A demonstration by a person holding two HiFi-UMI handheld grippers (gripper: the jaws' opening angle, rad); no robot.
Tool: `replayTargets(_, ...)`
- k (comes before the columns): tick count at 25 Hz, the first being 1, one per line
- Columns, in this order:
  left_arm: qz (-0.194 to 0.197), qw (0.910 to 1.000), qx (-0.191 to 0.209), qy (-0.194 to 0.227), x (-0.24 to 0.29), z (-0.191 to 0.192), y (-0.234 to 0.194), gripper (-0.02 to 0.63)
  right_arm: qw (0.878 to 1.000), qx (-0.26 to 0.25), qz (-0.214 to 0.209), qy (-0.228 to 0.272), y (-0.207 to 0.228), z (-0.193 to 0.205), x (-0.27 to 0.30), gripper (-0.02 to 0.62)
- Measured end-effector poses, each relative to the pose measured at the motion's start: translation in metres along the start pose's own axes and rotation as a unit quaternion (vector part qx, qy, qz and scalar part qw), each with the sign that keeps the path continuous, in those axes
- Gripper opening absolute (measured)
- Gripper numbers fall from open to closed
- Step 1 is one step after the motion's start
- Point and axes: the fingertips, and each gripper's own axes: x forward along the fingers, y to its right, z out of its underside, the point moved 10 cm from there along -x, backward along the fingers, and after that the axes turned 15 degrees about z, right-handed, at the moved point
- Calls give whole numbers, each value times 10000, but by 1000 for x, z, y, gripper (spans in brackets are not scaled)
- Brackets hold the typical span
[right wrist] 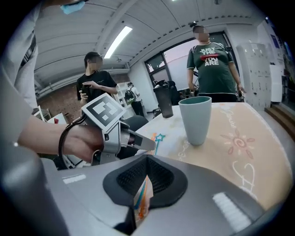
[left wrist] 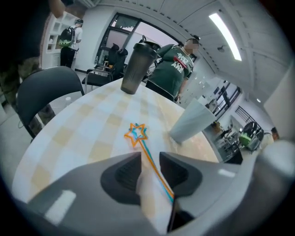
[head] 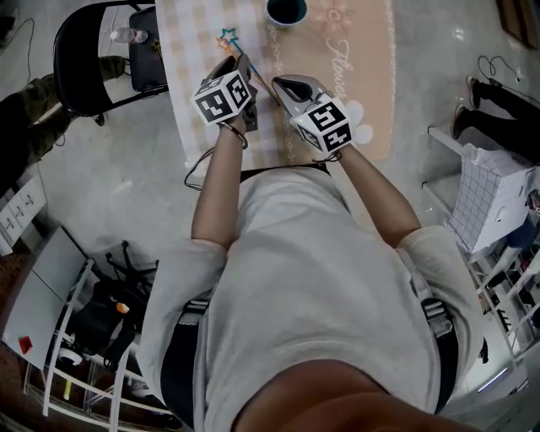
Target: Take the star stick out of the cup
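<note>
Lying out of the cup point(head: 285, 10), on the table point(head: 194, 51) to the cup's left in the head view, the star stick point(left wrist: 137, 133) points its star end toward the cup. The right gripper point(right wrist: 146, 159) has its fingers together, clamped on the stick's tail, the end farther from the cup. The left gripper point(left wrist: 150, 159) has its fingers apart. The stick runs between them without their pads pressing on it.
</note>
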Motion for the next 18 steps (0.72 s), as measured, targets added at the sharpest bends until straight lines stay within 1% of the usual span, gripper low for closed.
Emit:
replayTargets(1,-19,10000,-90,-20,-1,3,0,141,10000,-31,11,44,0,-2,-1,0)
replayTargets(2,-44,9999,-147,-27,-3,6,1,162,9999,-30,35,101,-1,-4,-3,0)
replayTargets(4,-85,9999,-110,3,-12,9,5,161,9997,-9,99,233,-2,-5,-9,0)
replayTargets(7,37,9999,137,87,-29,16,15,158,9988,-49,283,389,-5,1,-20,0)
replayTargets(8,111,9995,246,139,-36,21,19,142,9984,-45,368,436,-8,3,-25,0)
replayTargets(10,315,9975,542,335,-55,28,30,84,9966,22,561,612,-15,5,-37,0)
replayTargets(11,465,9950,742,471,-66,30,37,32,9949,61,670,746,-20,4,-44,-1)
replayTargets(12,637,9913,980,611,-78,34,46,3,9929,90,785,894,-25,3,-53,0)
replayTargets(14,885,9805,1536,844,-102,42,66,3,9876,136,1005,1200,-36,0,-73,0)
replayTargets(16,894,9696,2041,1010,-126,49,85,3,9815,193,1174,1499,-48,-4,-95,-2)
replayTargets(18,831,9616,2323,1201,-152,54,99,3,9752,197,1331,1756,-64,-9,-119,-2)
